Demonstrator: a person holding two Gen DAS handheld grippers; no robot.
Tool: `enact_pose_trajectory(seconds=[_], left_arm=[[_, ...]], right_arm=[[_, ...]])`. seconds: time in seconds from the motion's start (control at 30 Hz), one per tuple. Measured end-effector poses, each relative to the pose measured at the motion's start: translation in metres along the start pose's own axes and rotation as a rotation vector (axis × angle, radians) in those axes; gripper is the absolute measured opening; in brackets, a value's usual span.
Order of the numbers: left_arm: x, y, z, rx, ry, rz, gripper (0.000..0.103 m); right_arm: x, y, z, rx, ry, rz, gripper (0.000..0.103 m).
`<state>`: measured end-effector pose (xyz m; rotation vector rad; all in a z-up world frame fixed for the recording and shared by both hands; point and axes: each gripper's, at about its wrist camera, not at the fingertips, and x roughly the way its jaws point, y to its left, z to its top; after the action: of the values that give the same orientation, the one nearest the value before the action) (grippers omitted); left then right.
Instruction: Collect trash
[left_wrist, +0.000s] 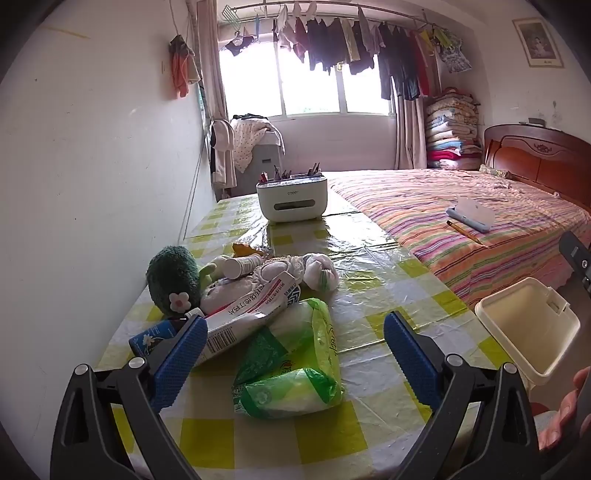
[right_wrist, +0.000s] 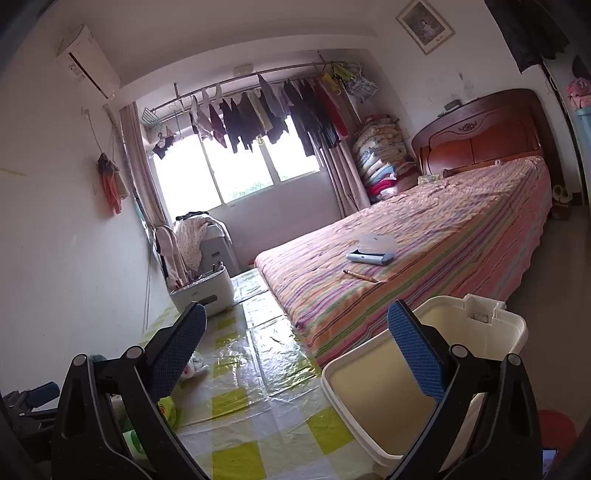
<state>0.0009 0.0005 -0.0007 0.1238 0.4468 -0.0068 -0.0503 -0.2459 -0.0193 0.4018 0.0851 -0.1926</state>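
Green-and-white plastic tissue pack lies on the checked surface, between my left gripper's spread jaws; I'd lower squarely over it, clear of the medicine box just beyond. From the right, my right gripper hangs spread and empty; the cream bin waits beside the pack, mouth open.

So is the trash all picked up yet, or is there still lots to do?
Nothing looks done yet: the cream bin looks empty. Nothing is in hand either; the left gripper and right gripper are both open and hold nothing. Still left on the table: the green plastic wrapper, the torn box and the little white bottle, piled beside the plush toy.
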Motion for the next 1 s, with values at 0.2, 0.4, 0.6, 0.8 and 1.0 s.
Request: enact_pose_trajectory(seconds=[0.2, 0.4, 0.6, 0.8, 1.0], left_arm=[[-0.002, 0.006, 0.001, -0.029, 0.007, 0.003, 0.094], [-0.004, 0.014, -0.002, -0.041, 0.005, 0.006, 0.094], [0.001, 0.021, -0.001, -0.059, 0.016, 0.004, 0.094], [0.000, 0.023, -0.002, -0.066, 0.021, 0.003, 0.094], [-0.001, 0.024, -0.002, -0.063, 0.016, 0.012, 0.094]], right_arm=[[0.000, -0.002, 0.000, 0.006, 0.003, -0.008, 0.097], [0.002, 0.005, -0.001, -0.029, 0.004, -0.002, 0.097], [0.003, 0.007, -0.004, -0.033, 0.012, -0.007, 0.097], [0.003, 0.009, -0.004, -0.046, 0.015, -0.002, 0.097], [0.003, 0.010, -0.004, -0.047, 0.015, 0.000, 0.097]])
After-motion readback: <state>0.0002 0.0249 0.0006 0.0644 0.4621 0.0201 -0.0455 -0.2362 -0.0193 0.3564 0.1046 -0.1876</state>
